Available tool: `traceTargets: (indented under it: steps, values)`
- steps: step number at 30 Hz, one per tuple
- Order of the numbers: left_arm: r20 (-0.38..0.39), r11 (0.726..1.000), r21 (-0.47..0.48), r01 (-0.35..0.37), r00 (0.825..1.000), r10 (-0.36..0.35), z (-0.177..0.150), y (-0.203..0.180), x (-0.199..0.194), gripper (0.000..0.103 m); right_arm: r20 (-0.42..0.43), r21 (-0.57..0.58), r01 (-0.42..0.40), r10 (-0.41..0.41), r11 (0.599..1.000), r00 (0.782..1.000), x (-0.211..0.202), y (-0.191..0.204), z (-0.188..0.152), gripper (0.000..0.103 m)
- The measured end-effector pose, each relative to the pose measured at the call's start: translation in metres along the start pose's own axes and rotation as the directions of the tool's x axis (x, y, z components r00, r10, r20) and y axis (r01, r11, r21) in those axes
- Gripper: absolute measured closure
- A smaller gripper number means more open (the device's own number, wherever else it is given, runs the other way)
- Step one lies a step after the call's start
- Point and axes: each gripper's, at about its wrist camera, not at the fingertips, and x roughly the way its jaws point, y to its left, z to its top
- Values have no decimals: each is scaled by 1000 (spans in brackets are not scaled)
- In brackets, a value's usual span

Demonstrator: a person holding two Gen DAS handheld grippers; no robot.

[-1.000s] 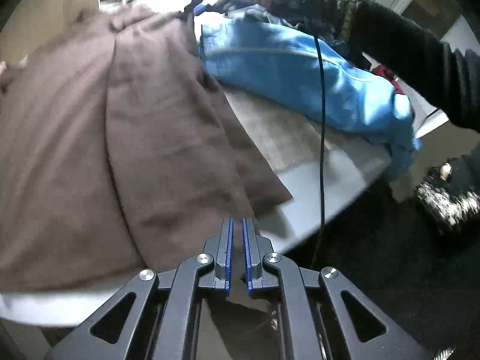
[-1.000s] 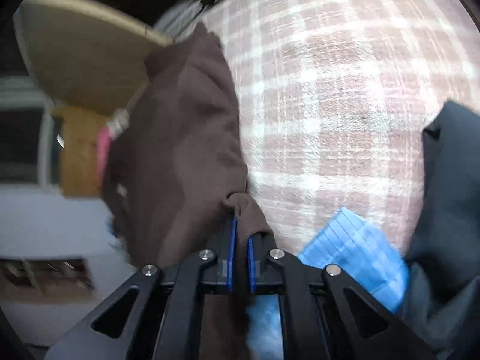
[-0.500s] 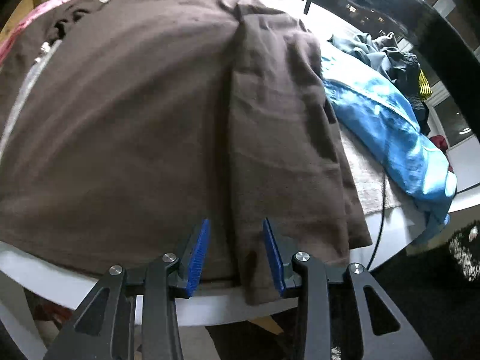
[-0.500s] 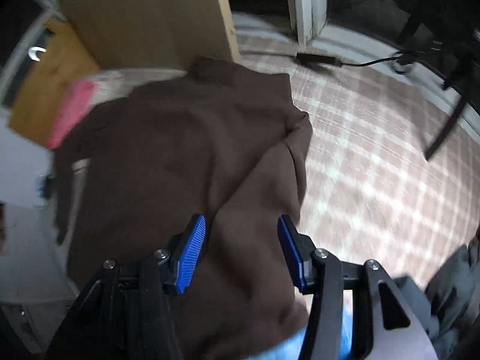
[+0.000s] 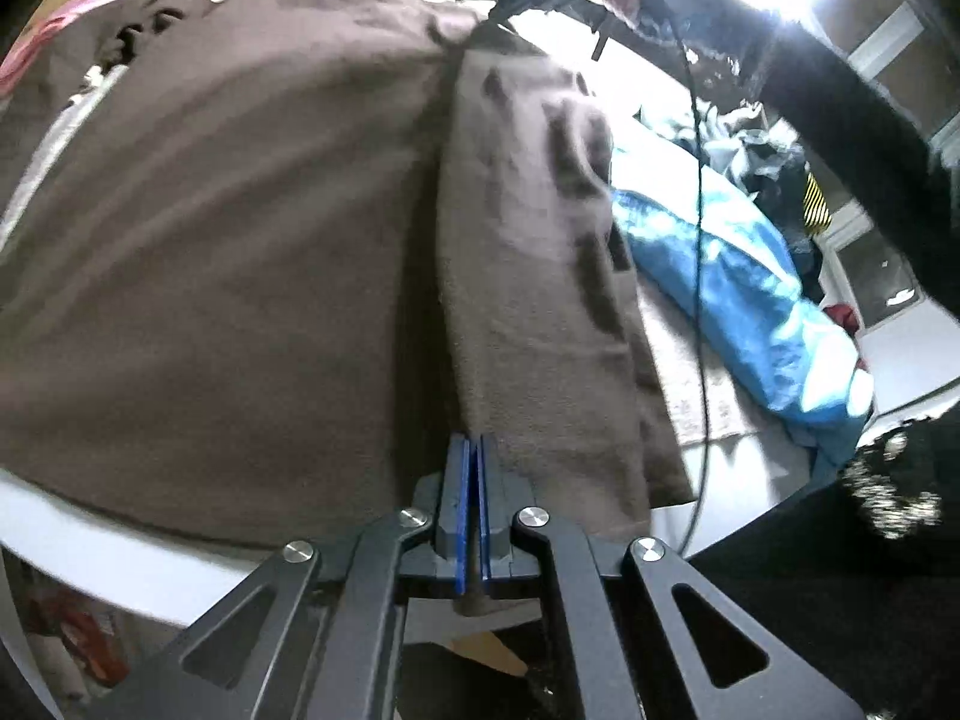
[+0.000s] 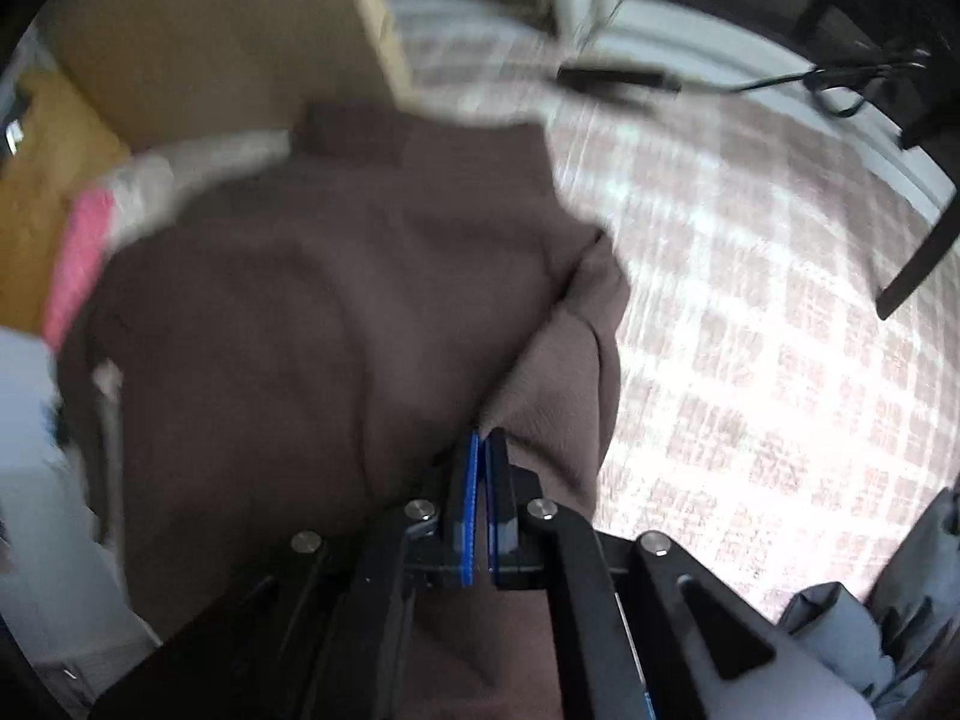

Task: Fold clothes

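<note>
A large brown garment (image 5: pixel 240 252) lies spread over the white table (image 5: pixel 108 564), with a folded-over strip (image 5: pixel 528 276) along its right side. My left gripper (image 5: pixel 472 450) is shut on the near hem of that strip at the table's front edge. In the right wrist view the same brown garment (image 6: pixel 288 324) fills the left half; my right gripper (image 6: pixel 482 444) is shut on a raised fold of it (image 6: pixel 558 384) at its right edge. The view is blurred.
A blue garment (image 5: pixel 738 300) lies right of the brown one, with a pile of dark clothes (image 5: pixel 756 144) behind it. A black cable (image 5: pixel 699 300) hangs across. A pink-checked cloth (image 6: pixel 750 312) covers the surface; a grey garment (image 6: pixel 888 630) sits low right. A pink item (image 6: pixel 78 264) lies left.
Half a second ago both grippers were open over the brown garment. Both have now closed on it, the left on the near hem, the right on a fold at the far edge.
</note>
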Motion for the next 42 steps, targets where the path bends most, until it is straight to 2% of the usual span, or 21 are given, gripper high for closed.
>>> traceTargets:
  steps: [4, 6, 7, 9, 10, 11, 12, 14, 16, 18, 22, 23, 24, 28, 33, 35, 36, 38, 40, 41, 42]
  values:
    - [17, 999, -38, -21, 1000, 22, -1, 14, 0, 101, 58, 31, -106, 104, 994, 993, -7, -4, 14, 101]
    - [-37, 995, -50, -87, 996, 85, 0, 20, 16, 98, 17, 7, -81, 81, 997, 997, 15, 7, 20, 100]
    - [-60, 992, -55, -116, 992, 113, 1, 23, 23, 98, -35, -22, -33, 32, 999, 999, 27, 12, 18, 100]
    - [-40, 990, -69, -124, 992, 122, 2, 24, 16, 96, -91, -54, 31, -36, 998, 995, 39, 15, 11, 99]
    - [-20, 988, -75, -137, 991, 136, 1, 23, 7, 94, -69, -57, 7, -11, 998, 998, 32, 14, 6, 98]
    - [5, 986, -77, -145, 989, 146, 0, 22, -4, 93, -37, -65, -19, 17, 998, 999, 19, 11, -1, 93]
    - [20, 987, -74, -142, 989, 144, -1, 20, -12, 92, -14, -77, -29, 28, 997, 1000, 6, 7, -9, 81]
    - [57, 992, -47, -115, 991, 118, -5, 9, -25, 89, 23, -131, -12, 16, 991, 1000, -19, 2, -32, 63]
    - [60, 997, -13, -73, 995, 74, -7, -9, -24, 77, 31, -173, -3, 9, 985, 999, -36, -4, -58, 59]
    - [42, 999, 38, -29, 999, 27, -8, -31, -12, 75, -5, -194, -12, 12, 981, 1000, -35, -8, -80, 58]
    - [-40, 986, 163, -40, 998, 47, -7, -60, 29, 74, -74, -247, -17, -2, 969, 997, -1, -13, -103, 58]
    - [-60, 985, 169, -35, 997, 46, -10, -60, 37, 74, -86, -263, -20, -3, 964, 996, 7, -13, -107, 71]
    - [-80, 984, 175, -30, 996, 45, -13, -61, 45, 77, -87, -277, -17, -8, 961, 996, 10, -14, -109, 89]
    - [-83, 984, 175, -43, 995, 58, -14, -57, 50, 98, -73, -238, -62, 45, 969, 996, 4, -24, -107, 92]
    - [-33, 984, 172, -46, 998, 52, -13, -68, 41, 97, -50, -164, -126, 119, 978, 992, -9, -36, -100, 93]
    - [-18, 983, 178, -44, 999, 48, -15, -75, 39, 83, -34, -113, -120, 117, 986, 993, -8, -46, -95, 93]
    - [-10, 983, 181, -44, 999, 46, -16, -78, 38, 70, -50, -78, -122, 119, 989, 992, -2, -52, -94, 93]
    - [5, 981, 187, -42, 999, 42, -17, -85, 36, 67, -81, -13, -136, 134, 991, 988, 8, -63, -94, 93]
    - [21, 980, 194, -41, 999, 38, -19, -91, 34, 59, -94, 26, -161, 162, 987, 982, 12, -71, -95, 91]
    - [28, 980, 197, -40, 999, 36, -20, -95, 33, 56, -85, 37, -170, 172, 985, 981, 11, -74, -97, 88]
    - [37, 979, 201, -42, 999, 35, -20, -98, 32, 51, -73, 34, -167, 170, 985, 983, 8, -75, -98, 80]
